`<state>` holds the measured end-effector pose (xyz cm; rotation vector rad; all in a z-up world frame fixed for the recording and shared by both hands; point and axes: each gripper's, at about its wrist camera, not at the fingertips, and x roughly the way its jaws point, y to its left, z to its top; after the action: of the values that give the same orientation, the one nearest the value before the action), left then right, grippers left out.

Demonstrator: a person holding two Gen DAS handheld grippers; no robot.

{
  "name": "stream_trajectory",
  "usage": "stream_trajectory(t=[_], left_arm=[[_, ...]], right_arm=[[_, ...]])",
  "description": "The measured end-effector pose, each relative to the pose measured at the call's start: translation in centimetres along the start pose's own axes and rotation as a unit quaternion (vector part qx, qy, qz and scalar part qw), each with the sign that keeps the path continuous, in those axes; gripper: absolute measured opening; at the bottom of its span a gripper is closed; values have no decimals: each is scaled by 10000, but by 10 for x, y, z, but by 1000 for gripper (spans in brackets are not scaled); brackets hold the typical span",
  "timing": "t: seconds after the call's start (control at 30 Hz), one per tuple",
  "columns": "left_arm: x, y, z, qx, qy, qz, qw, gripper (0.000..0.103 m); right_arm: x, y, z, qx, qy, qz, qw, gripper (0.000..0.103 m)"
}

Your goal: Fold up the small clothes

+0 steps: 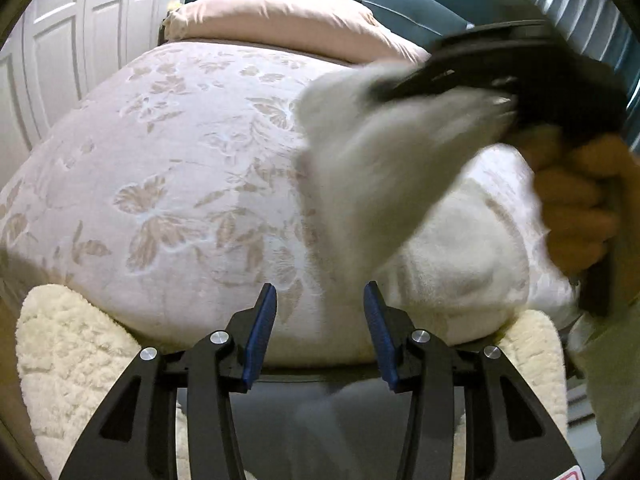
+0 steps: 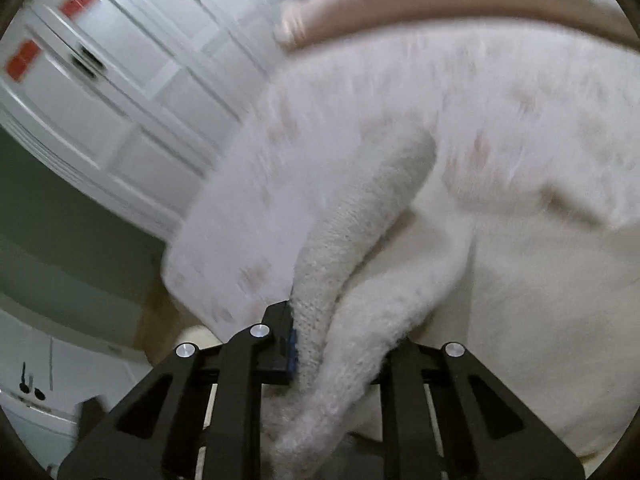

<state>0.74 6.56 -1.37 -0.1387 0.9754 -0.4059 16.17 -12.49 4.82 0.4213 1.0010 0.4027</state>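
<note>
The sweater (image 2: pixel 520 280) lies on the bed (image 1: pixel 160 160) at about 4 o'clock in the left view. The right gripper (image 2: pixel 332 344) is clamped on its sleeve (image 2: pixel 360 220), probably to carry it across the body. The left gripper (image 1: pixel 320 320) stands apart, empty.

A bed (image 1: pixel 168 184) carries everything, covered by a pale pink blanket (image 1: pixel 192 128) with a leaf-and-butterfly pattern. A cream knitted garment (image 1: pixel 452 248) lies on it, ahead and right of the left tool (image 1: pixel 320 336) (one part lifted off the blanket). A beige pillow (image 1: pixel 280 16) rests at the far end.
</note>
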Motion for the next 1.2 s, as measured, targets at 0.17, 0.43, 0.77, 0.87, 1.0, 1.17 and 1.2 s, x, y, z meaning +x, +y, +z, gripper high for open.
stream_trajectory(t=[0.17,0.43,0.77,0.87,1.0,1.17,1.2], left_arm=[[10,-22,8,102,153,-229,9996,43],[49,-122,6,1140,552,-826,9885,52],[109,-168,-9,1824,818,-133,9797,37],[107,-164,-4,1796,760,-128,9807,30],[115,-164,0,1752,899,115,9803,30],[118,-159,-1,1580,1096,42,9813,29],[118,-160,-1,1580,1104,44,9812,29]], right_arm=[[-116,-74,-8,545,-1203,32,9912,15],[-109,-262,-112,2463,-735,-802,9631,15],[-132,-229,-86,1691,-1204,-271,9778,15],[-169,-205,-81,1263,-1961,380,9717,15],[-129,-251,-105,1623,-1415,-650,9744,15],[-97,-301,-144,2679,-1083,-432,9564,18],[-100,-301,-145,2778,-1132,-373,9532,19]])
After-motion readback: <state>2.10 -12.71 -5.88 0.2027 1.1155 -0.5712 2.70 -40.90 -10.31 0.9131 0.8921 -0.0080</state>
